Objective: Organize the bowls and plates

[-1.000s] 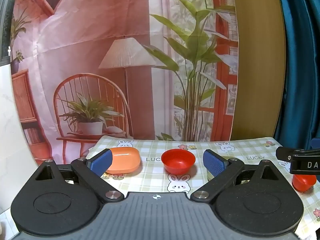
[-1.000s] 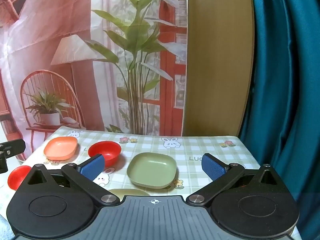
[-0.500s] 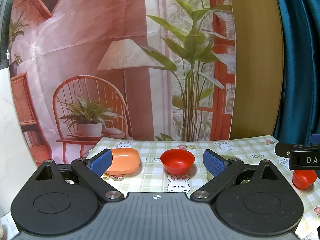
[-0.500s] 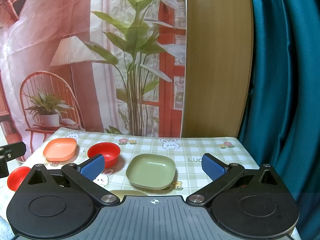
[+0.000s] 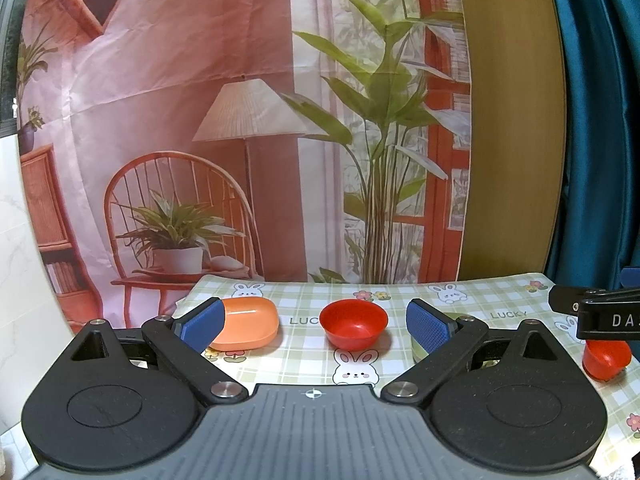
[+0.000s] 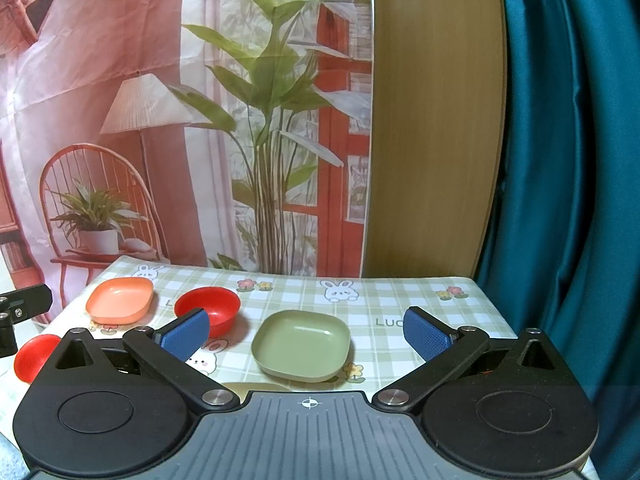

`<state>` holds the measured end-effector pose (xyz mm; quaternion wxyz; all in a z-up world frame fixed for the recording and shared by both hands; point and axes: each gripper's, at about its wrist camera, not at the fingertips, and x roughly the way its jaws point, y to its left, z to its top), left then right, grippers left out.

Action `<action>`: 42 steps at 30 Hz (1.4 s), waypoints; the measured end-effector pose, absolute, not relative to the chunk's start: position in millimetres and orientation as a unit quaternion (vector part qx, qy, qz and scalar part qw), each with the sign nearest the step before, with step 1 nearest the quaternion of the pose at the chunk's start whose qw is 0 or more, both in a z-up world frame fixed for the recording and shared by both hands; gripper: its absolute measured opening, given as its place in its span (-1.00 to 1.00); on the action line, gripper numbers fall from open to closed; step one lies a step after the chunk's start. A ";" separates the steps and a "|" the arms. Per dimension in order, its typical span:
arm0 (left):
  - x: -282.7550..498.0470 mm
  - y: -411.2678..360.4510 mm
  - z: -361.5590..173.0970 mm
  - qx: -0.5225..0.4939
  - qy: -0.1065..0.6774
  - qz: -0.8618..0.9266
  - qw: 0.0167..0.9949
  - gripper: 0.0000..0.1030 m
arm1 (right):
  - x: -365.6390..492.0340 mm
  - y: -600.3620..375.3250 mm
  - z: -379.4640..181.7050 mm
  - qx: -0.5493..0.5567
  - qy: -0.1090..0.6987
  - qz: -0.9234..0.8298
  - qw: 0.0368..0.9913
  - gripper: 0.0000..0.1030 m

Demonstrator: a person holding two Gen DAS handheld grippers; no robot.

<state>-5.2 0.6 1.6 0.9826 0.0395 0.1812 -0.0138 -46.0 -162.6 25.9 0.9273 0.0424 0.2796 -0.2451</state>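
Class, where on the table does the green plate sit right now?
In the right wrist view, the green plate lies on the checked tablecloth, ahead between the open fingers, right of the red bowl.

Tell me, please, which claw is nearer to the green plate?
Right. The right claw is open, with the green plate lying just ahead between its fingers. The left claw faces the red bowl, the plate off beyond its right finger.

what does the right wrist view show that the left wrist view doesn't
Only the right wrist view shows the whole green plate and a pale dish edge below it, between the open right gripper fingers. Only the left wrist view frames the open left gripper. Both show the orange plate, the red bowl, a second red bowl and the checked tablecloth.
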 end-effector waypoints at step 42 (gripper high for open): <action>-4.2 -3.7 0.5 0.035 0.185 -0.017 0.982 0.91 | -47.2 -160.4 25.7 0.040 0.278 -0.247 0.928 1.00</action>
